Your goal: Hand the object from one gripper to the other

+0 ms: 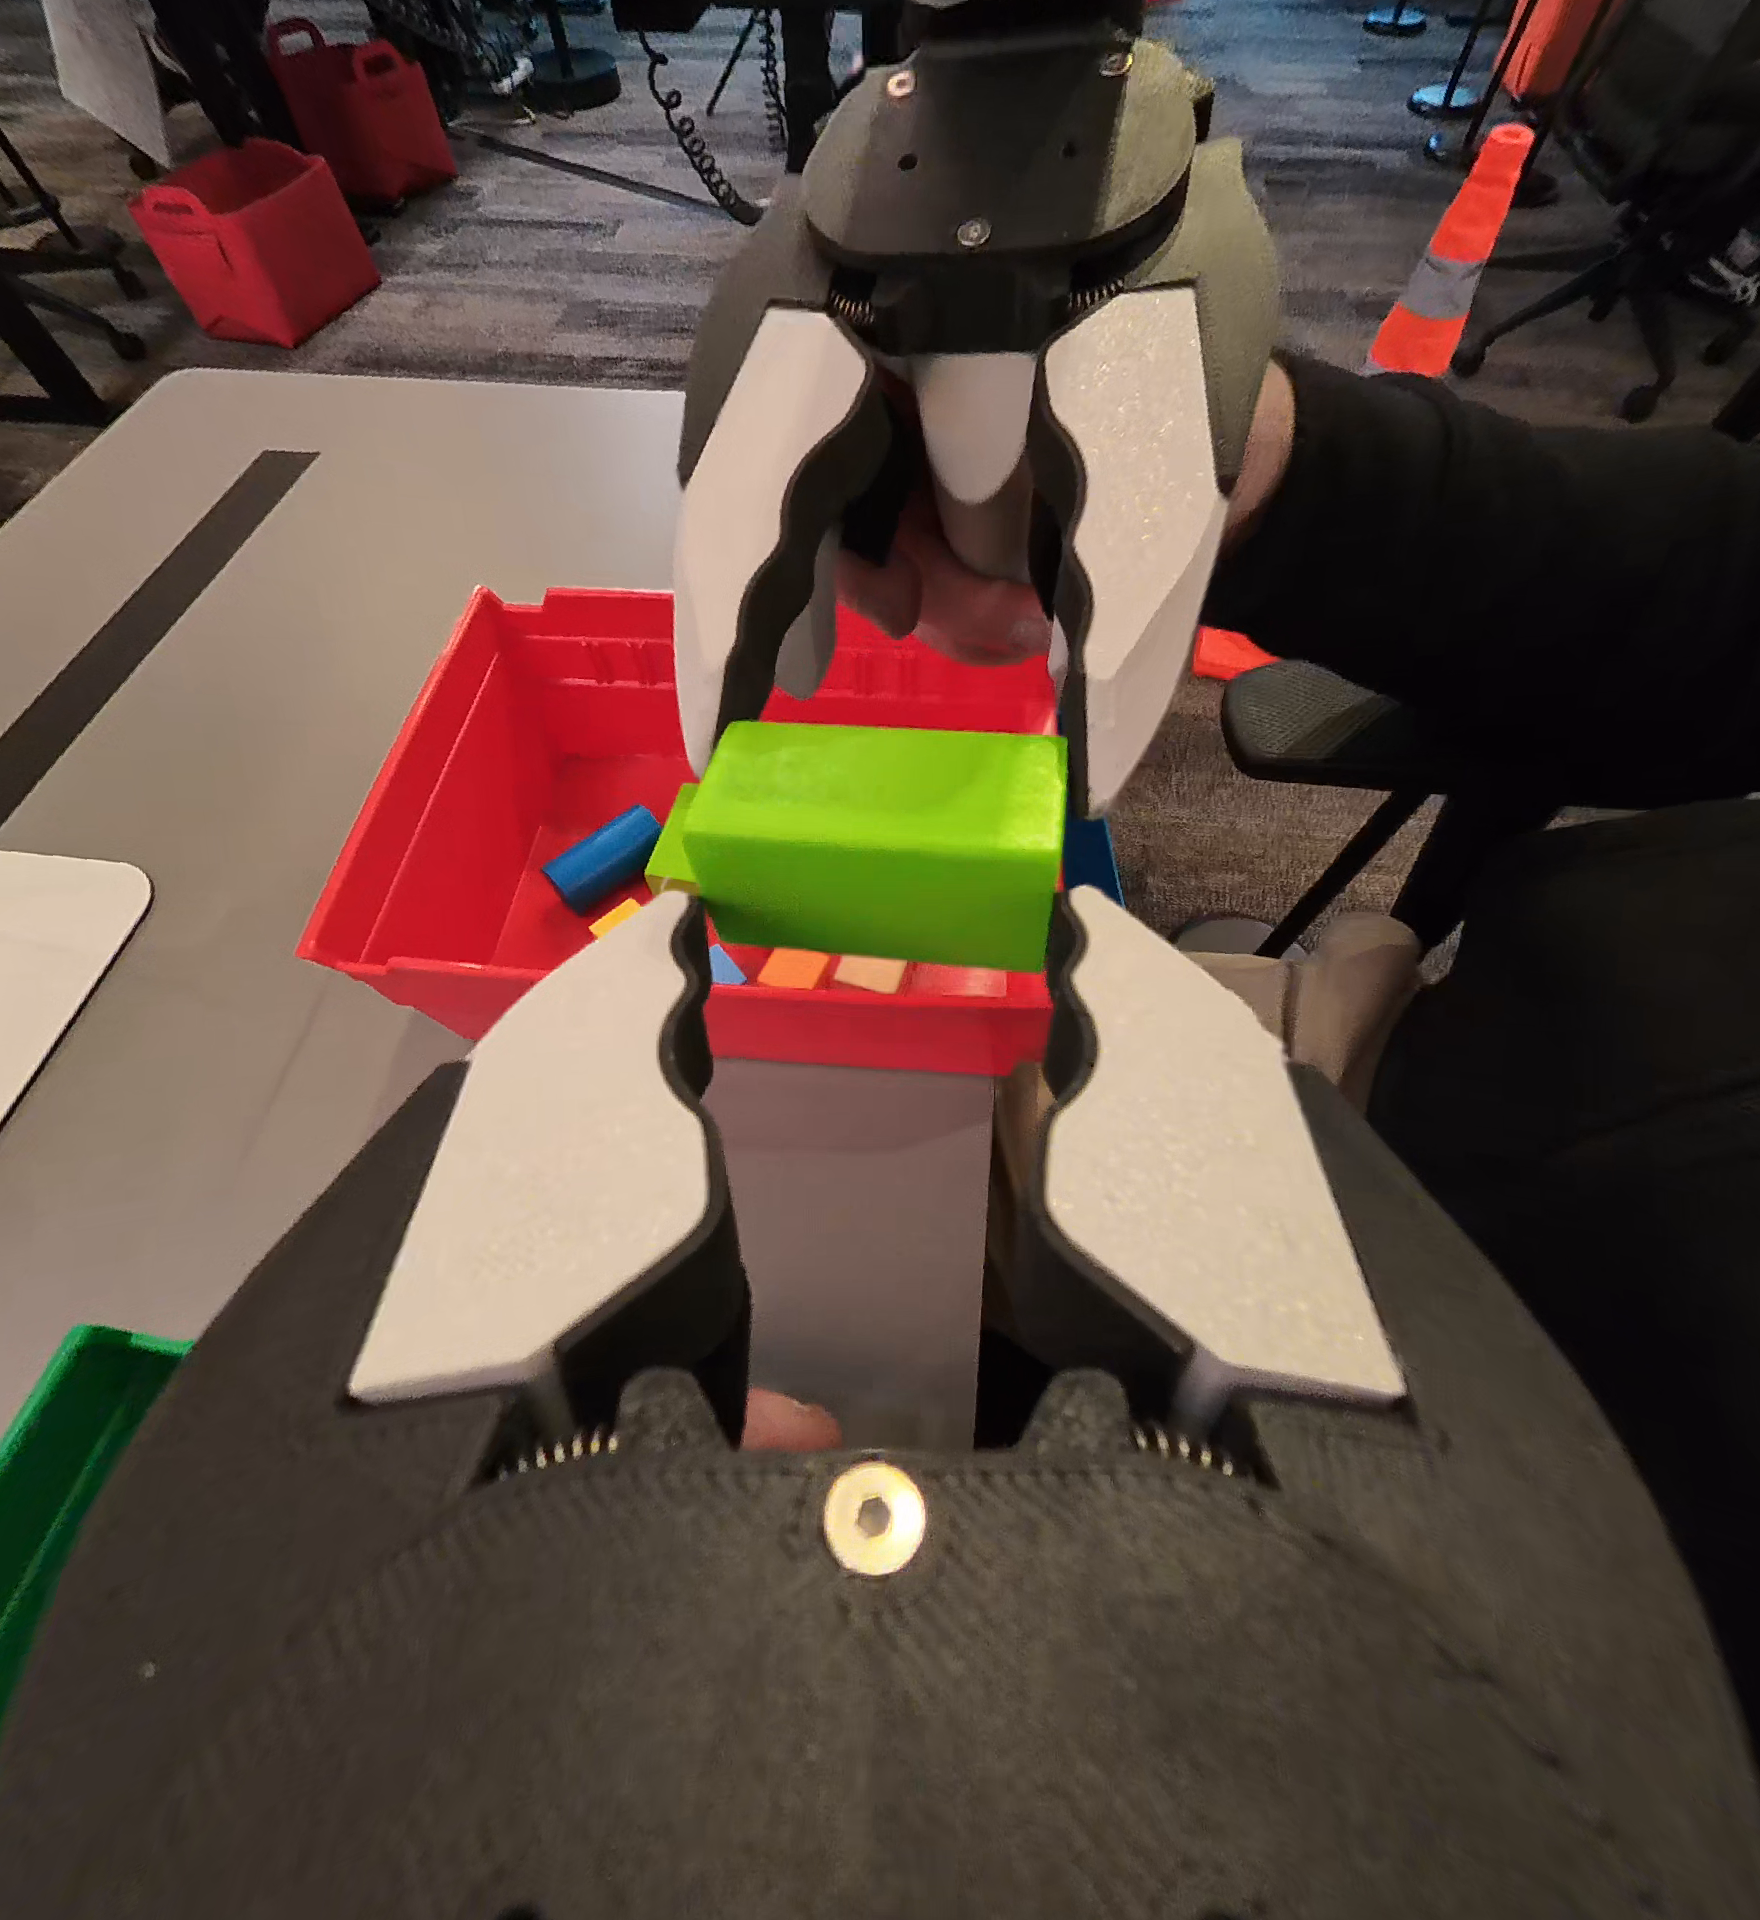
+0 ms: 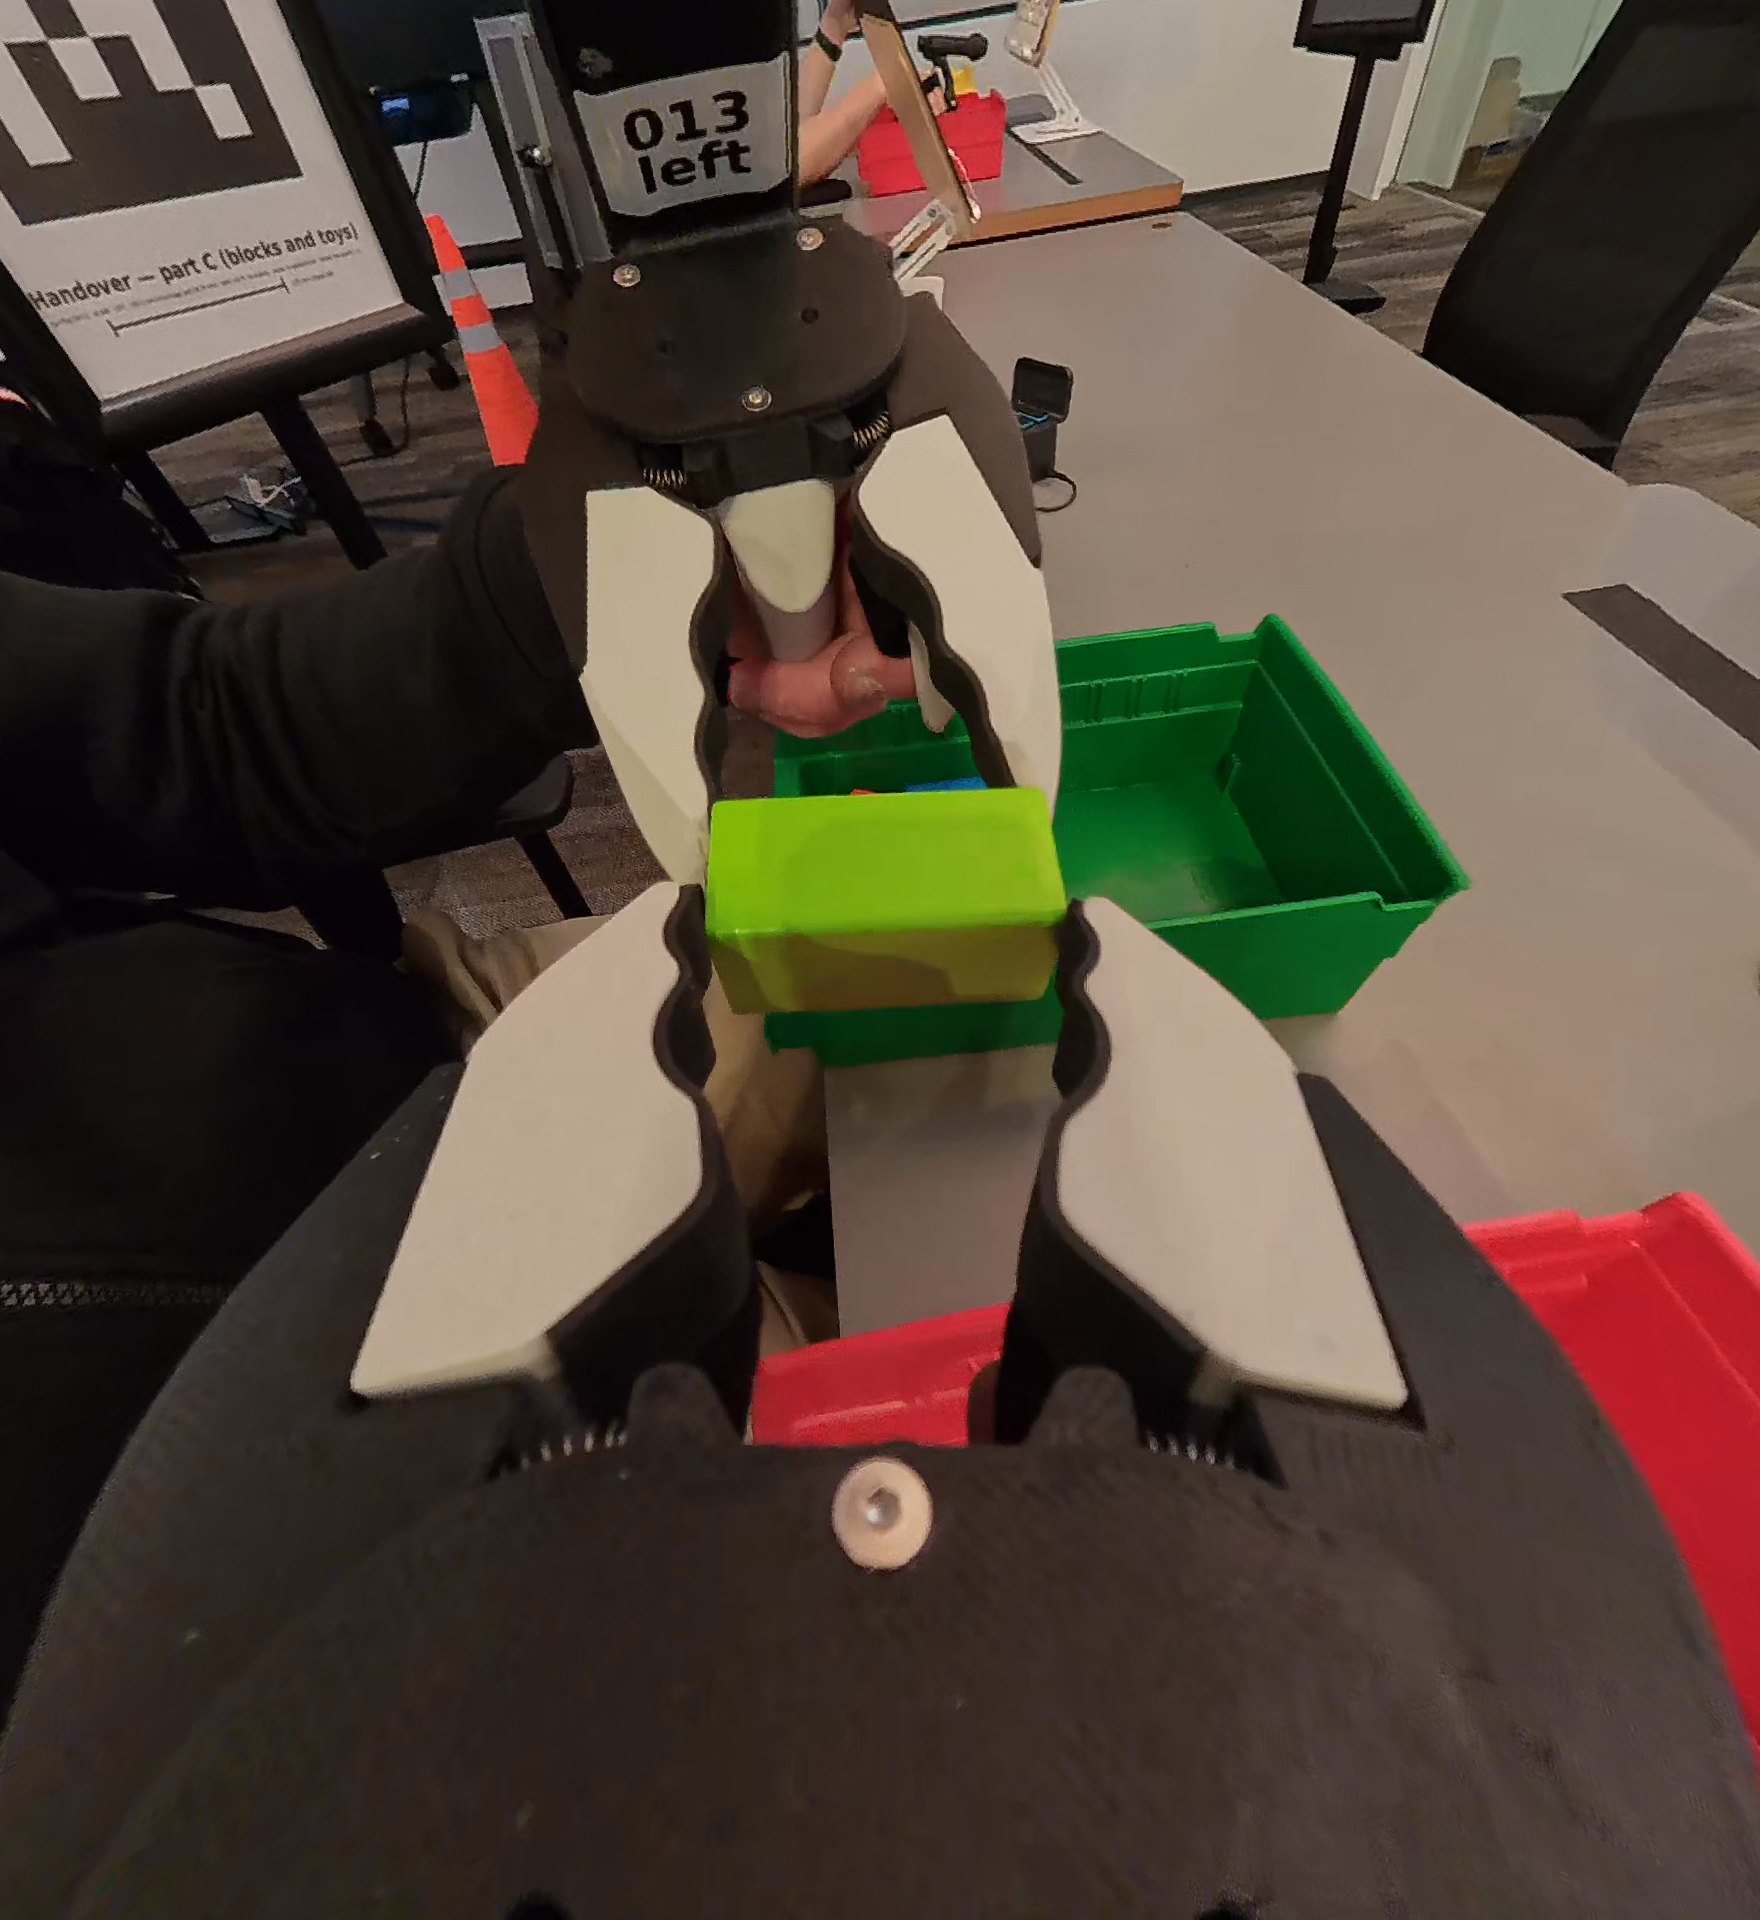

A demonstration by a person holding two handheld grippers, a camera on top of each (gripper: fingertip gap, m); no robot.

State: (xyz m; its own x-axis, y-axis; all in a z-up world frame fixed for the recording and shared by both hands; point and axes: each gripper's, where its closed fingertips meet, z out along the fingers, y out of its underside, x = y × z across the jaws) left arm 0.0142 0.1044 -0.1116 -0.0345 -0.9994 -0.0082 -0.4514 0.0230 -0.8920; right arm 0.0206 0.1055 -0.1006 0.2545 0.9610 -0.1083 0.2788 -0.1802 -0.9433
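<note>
A lime green rectangular block hangs in the air between my two grippers, which face each other. My left gripper has a fingertip against each short end of the block. My right gripper comes in from the far side, and its tips touch the same ends a little higher. In the right wrist view the block sits between the right gripper's fingertips, and the left gripper clasps it from behind. Both look shut on the block.
Below the block a red bin holds a blue cylinder and several small blocks. A green bin stands on the grey table. A white mat lies at the left. An orange cone stands on the floor. Less than 4 cm separates the two grippers' tips.
</note>
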